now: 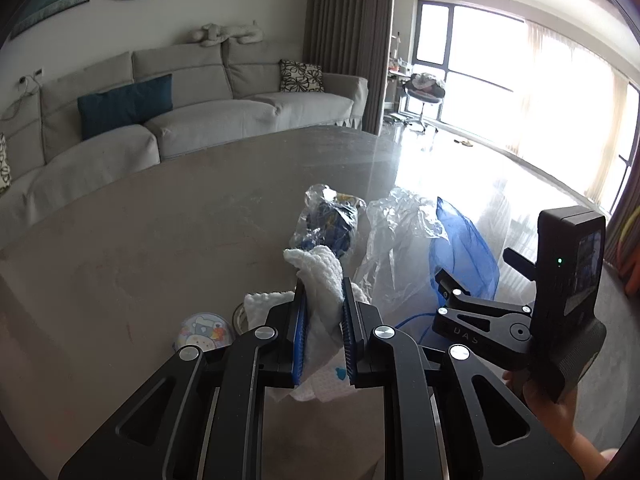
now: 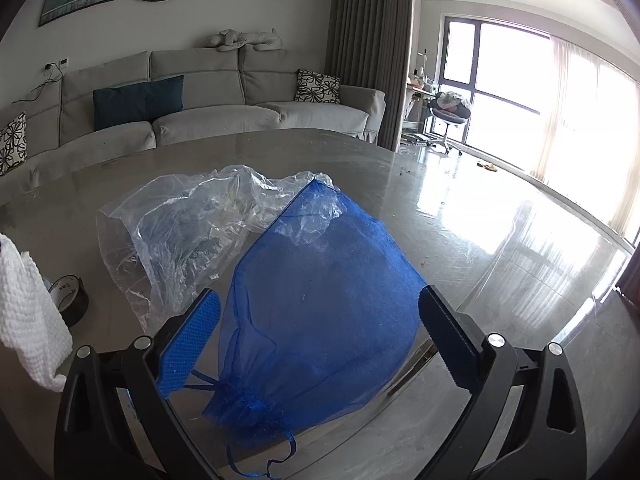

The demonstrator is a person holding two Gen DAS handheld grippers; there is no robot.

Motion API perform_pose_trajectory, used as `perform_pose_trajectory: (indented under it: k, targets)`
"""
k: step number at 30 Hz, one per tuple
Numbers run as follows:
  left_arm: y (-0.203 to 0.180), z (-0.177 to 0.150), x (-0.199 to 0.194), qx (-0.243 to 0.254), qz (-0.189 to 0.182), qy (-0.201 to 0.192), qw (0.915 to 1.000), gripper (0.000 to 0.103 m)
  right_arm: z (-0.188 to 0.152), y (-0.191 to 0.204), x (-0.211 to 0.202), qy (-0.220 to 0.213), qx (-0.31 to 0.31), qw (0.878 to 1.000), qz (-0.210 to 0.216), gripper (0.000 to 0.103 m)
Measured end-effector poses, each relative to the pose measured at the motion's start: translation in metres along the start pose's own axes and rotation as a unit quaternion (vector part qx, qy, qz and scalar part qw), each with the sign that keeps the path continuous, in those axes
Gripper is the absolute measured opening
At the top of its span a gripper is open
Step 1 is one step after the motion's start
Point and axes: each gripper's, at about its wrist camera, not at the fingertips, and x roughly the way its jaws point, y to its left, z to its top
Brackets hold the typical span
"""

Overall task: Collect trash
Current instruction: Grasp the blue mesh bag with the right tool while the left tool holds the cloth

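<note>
Left wrist view: left gripper [image 1: 324, 304] clamps a white paper towel [image 1: 320, 276]. Right gripper [image 2: 316, 336] stands wide, straddling the blue mesh bag [image 2: 320, 292] just ahead of it. Risk: slack towel snags the bag's drawstring neck, missing the opening.

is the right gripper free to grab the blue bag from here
Probably yes. The right gripper is open and empty, with the blue bag lying flat on the table between its fingers; only clear plastic overlaps its far corner.

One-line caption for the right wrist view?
Open right tool poised over blue mesh bag beside clear plastic on table.
</note>
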Motion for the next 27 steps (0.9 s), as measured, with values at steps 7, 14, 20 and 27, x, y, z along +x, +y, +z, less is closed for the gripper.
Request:
perform_pose_trajectory:
  k: [7,14,20,27]
  targets:
    - [0.001,0.001,0.006,-0.005,-0.001,0.009,0.9999,0.015,-0.01,0.01,0.032,0.035,-0.004,0.999,0.006,0.098]
    - [-0.001,0.001,0.009,-0.004,-0.003,0.013,0.9999,0.015,-0.023,0.003,0.037,0.052,0.032,0.998,0.031,0.093]
    - [-0.005,0.001,0.007,0.002,-0.014,0.01,0.9999,0.015,-0.018,0.0,0.019,0.071,0.033,0.995,0.068,0.004]
    - [-0.023,-0.001,-0.01,0.029,-0.033,-0.008,0.999,0.015,0.009,-0.012,-0.071,0.002,0.005,0.999,0.042,0.004]
